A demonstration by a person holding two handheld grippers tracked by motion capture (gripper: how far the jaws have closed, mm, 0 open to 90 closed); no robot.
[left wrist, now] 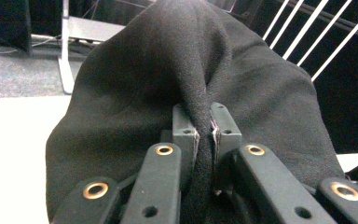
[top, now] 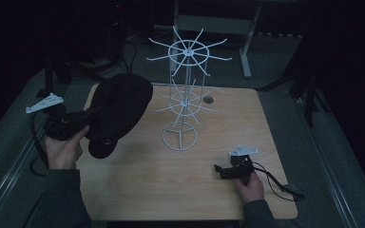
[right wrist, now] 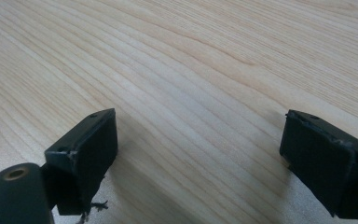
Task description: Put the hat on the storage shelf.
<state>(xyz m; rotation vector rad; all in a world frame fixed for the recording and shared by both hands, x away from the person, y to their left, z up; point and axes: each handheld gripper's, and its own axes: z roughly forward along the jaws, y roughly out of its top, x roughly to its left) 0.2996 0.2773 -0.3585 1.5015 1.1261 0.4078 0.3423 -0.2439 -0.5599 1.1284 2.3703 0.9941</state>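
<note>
Left gripper [left wrist: 204, 135] clamped on a fold of soft, light, floppy black hat [top: 119, 111] near the worktop's [top: 171, 190] left edge, right gripper [right wrist: 200, 154] apart; hold the brim edge.

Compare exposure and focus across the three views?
High view: dim, underexposed, surroundings nearly black; white wire rack stands out. Left gripper view: brighter; black cap fabric sharp, left tongs clamped on it. Right gripper view: bright, table grain crisp, right tongs open.

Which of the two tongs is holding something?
The left tongs, at the table's left edge: they are shut on a fold of the black hat, lifted beside the white wire rack. The right tongs rest open over bare wood, holding nothing.
</note>
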